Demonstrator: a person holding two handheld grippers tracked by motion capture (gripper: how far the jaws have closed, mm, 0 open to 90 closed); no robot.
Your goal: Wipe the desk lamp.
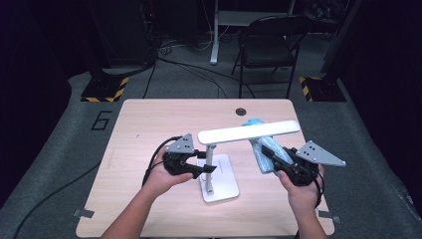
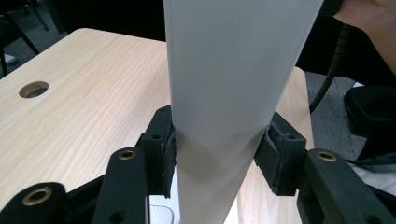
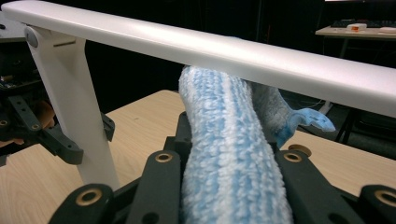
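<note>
A white desk lamp stands on its flat base [image 1: 223, 188] near the table's front middle, with its long light bar [image 1: 249, 132] reaching right. My left gripper [image 1: 208, 168] is shut on the lamp's upright stem [image 2: 229, 93], and its pads [image 2: 169, 156] press both sides. A rolled blue-and-white cloth [image 1: 261, 145] is held in my right gripper [image 1: 272, 155], which is shut on it. In the right gripper view the cloth [image 3: 229, 158] rises between the jaws and touches the underside of the light bar [image 3: 210, 51]. The stem [image 3: 70, 107] and the left gripper [image 3: 70, 140] appear at that view's left.
The light wooden table [image 1: 149, 129] has a round cable hole [image 1: 241, 111] at its far edge. A folding chair [image 1: 268, 45] and a desk leg stand on the floor beyond. Black cables trail from both grippers.
</note>
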